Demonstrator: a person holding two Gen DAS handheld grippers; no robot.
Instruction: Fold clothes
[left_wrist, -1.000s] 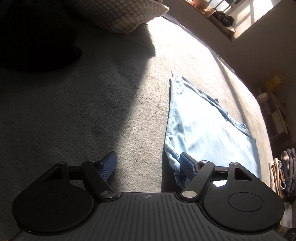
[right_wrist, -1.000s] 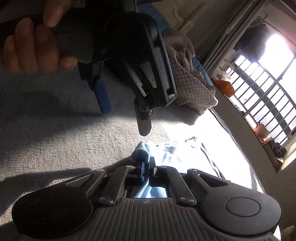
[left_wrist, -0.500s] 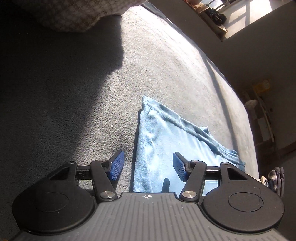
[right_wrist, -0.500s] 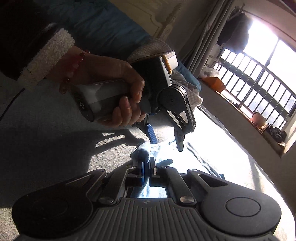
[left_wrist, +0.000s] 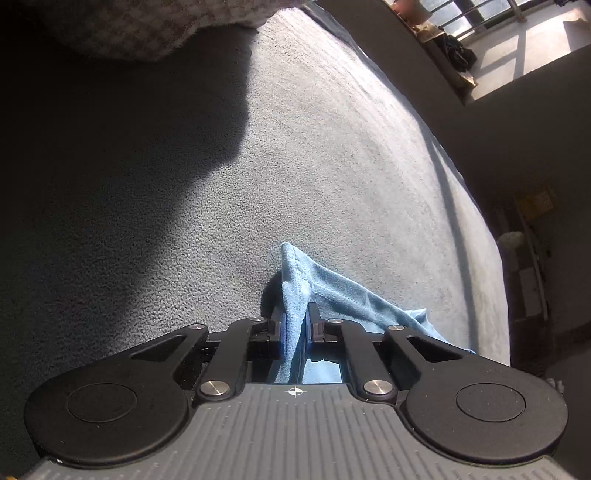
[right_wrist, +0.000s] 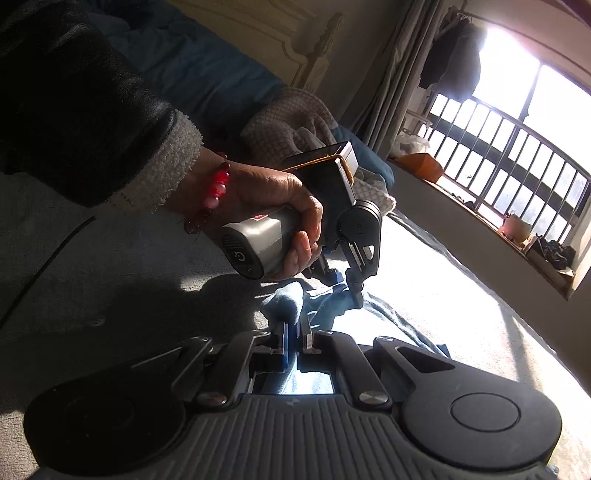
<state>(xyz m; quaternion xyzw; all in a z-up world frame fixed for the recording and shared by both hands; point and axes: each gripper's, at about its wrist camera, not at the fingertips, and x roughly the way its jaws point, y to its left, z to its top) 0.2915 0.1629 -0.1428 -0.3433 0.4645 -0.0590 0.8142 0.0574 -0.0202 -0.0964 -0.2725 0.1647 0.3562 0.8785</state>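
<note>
Gripping a corner of the light blue garment (left_wrist: 325, 291), the left gripper (left_wrist: 294, 325) has just closed its jaws on the cloth, which lies on the grey bed cover (left_wrist: 332, 155). Right of it, the right gripper (right_wrist: 293, 334) pinches another bunched corner of the garment, beside the person's hand (right_wrist: 280, 206).

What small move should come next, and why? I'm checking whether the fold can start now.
Probably lift both corners together and carry them over the cloth. The left gripper has just closed, and its fingers pinch a raised corner of the light blue cloth. The right gripper is shut on another bunched part. The rest lies on the grey bed cover.
</note>
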